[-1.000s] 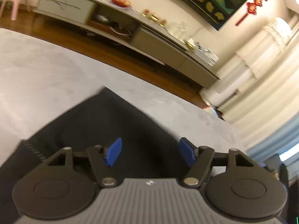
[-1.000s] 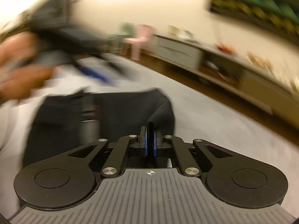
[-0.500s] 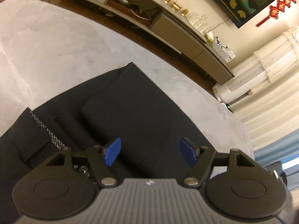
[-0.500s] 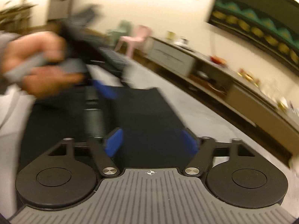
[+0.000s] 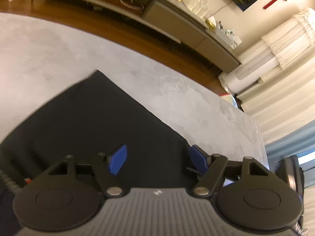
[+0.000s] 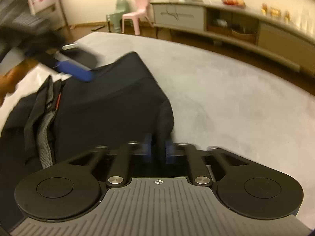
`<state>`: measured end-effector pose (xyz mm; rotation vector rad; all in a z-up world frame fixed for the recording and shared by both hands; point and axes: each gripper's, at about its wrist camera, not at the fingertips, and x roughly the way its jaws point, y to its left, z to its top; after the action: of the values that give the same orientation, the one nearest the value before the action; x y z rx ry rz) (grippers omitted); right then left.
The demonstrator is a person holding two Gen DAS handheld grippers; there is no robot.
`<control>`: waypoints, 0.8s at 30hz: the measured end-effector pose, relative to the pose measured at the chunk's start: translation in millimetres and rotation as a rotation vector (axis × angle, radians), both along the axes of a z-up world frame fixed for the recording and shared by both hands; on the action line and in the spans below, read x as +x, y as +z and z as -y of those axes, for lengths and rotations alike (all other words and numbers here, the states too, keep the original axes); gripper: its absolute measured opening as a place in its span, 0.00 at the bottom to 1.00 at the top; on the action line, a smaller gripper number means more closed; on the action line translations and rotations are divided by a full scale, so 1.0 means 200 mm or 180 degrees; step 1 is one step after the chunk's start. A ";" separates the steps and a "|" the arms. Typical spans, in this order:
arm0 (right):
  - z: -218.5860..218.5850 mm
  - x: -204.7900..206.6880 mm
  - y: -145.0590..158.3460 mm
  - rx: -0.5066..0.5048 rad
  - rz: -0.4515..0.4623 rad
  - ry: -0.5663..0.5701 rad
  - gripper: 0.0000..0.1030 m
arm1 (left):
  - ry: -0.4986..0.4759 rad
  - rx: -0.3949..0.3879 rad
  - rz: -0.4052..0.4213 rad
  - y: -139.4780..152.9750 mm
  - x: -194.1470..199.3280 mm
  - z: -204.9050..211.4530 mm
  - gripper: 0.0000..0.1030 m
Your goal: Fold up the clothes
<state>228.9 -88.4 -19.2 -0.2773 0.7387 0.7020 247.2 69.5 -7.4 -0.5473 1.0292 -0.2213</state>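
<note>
A black garment (image 5: 98, 122) lies partly folded on a pale grey surface (image 5: 49, 49). My left gripper (image 5: 158, 160) hangs open just over the cloth near its right edge, nothing between its blue pads. In the right wrist view the garment (image 6: 110, 102) shows a grey mesh waistband (image 6: 44, 137) at the left. My right gripper (image 6: 158, 147) is shut on a raised fold at the garment's near right corner. The left gripper's blue finger (image 6: 74, 70) and a person's hand (image 6: 9, 82) blur at the upper left, over the garment's far edge.
The grey surface (image 6: 226, 90) stretches wide to the right of the garment. Beyond it runs a wood floor with a long low cabinet (image 6: 216, 19), a pink chair (image 6: 135, 15) and a green one (image 6: 116, 13). Pale curtains (image 5: 285, 68) hang at the right.
My right gripper stood open half a second ago and has now shut on the garment's corner fold. My left gripper has shifted across the cloth, still open; the waistband left its view.
</note>
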 end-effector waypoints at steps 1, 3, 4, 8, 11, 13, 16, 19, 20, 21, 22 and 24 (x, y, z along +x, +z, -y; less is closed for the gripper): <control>-0.03 -0.07 0.03 -0.0090 0.0199 0.0092 0.00 | -0.0007 -0.0008 -0.0046 -0.01 0.03 0.02 0.70; -0.10 -0.23 0.10 -0.0232 0.0570 0.0347 0.00 | -0.0017 0.0052 -0.0051 -0.02 0.07 0.05 0.70; -0.13 -0.32 0.12 -0.0321 0.0722 0.0483 0.00 | -0.0023 0.0084 -0.0051 -0.03 0.08 0.06 0.70; -0.22 -0.55 0.15 -0.0554 0.1114 0.0808 0.00 | -0.0179 0.0225 -0.0140 -0.07 0.05 0.07 0.61; -0.22 -0.59 0.15 -0.0501 0.1126 0.0805 0.00 | -0.0192 0.0273 -0.0220 -0.14 0.00 0.04 0.30; -0.22 -0.58 0.13 -0.0475 0.1087 0.0786 0.00 | -0.0201 0.0296 -0.0123 -0.12 -0.03 0.04 0.20; -0.24 -0.59 0.12 -0.0506 0.1044 0.0676 0.05 | -0.0221 0.0417 0.0037 -0.06 -0.08 0.07 0.17; -0.27 -0.57 0.10 -0.0649 0.1215 0.0488 0.74 | -0.0170 0.0371 0.0064 -0.03 -0.09 0.07 0.17; -0.27 -0.56 0.08 -0.0718 0.1242 0.0447 0.80 | -0.0142 0.0327 0.0070 -0.02 -0.10 0.06 0.17; -0.28 -0.53 0.06 -0.0783 0.1211 0.0431 0.77 | -0.0131 0.0309 0.0081 0.00 -0.11 0.06 0.17; -0.28 -0.51 0.02 -0.0831 0.1106 0.0441 0.67 | -0.0122 0.0294 0.0093 0.01 -0.12 0.06 0.17; -0.28 -0.48 -0.01 -0.0794 0.0895 0.0439 0.19 | -0.0111 0.0243 0.0092 0.03 -0.14 0.04 0.18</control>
<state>133.2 -32.0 -21.5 -0.6464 0.5404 0.6836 219.3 61.9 -2.0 -0.4562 1.0156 -0.2192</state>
